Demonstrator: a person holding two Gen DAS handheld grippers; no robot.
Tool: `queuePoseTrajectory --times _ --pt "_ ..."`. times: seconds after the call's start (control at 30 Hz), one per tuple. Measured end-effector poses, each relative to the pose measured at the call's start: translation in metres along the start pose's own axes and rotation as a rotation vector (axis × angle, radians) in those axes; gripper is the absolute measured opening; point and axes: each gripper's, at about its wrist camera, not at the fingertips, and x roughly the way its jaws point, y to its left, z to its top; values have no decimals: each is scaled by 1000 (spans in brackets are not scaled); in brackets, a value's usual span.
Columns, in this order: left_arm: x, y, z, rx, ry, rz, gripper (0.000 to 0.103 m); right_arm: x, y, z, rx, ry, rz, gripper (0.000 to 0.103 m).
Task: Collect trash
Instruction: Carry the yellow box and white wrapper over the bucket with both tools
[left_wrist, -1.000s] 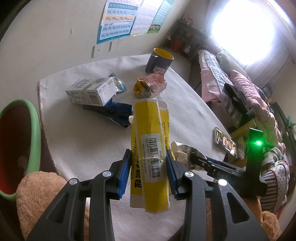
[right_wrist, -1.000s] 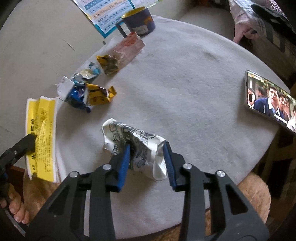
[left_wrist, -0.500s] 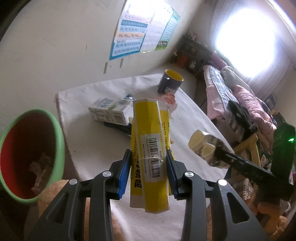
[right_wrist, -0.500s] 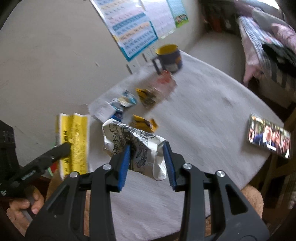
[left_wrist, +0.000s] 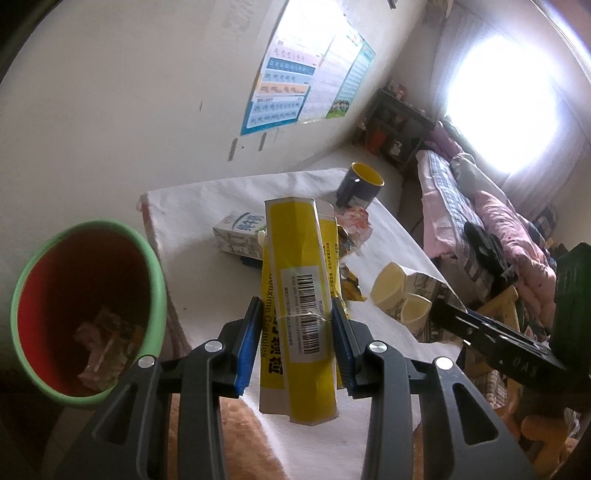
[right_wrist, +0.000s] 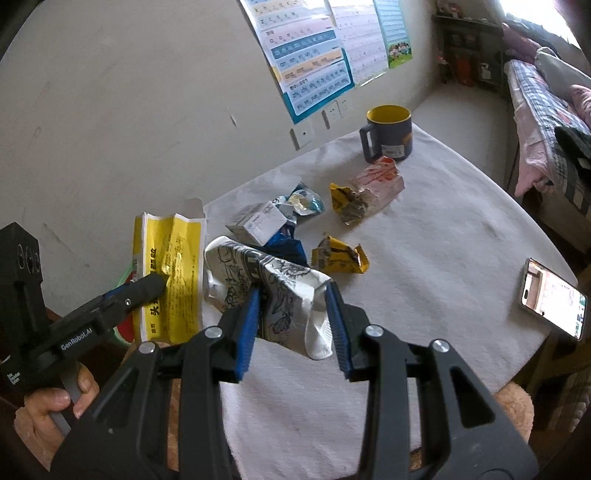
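right wrist alone shows the phone (right_wrist: 553, 298) on the table (right_wrist: 443, 236).

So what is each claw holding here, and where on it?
The left claw grips the flattened yellow box across its sides in the lower half, at the barcode label. The right claw pinches the crumpled patterned carton around its middle.

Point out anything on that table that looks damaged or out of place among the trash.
The phone lies at the table's right edge with its screen lit, and the yellow-lined mug stands upright at the far side; neither looks like trash. The wrappers around the small white carton are torn and crumpled. Nothing looks spilled.
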Motion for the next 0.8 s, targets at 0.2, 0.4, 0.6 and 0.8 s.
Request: queuePoseTrajectory --times 0.2,0.4,0.6,0.8 --pt "-7 10 1 -19 -21 15 34 4 10 0 -15 9 7 36" --pt "-13 21 2 -41 -35 30 34 9 21 0 -32 18 21 35" --pt "-20 32 3 -65 -57 54 34 14 38 1 -64 26 45 36" --pt "-25 48 3 -92 -69 74 34 21 55 0 -101 42 62 36"
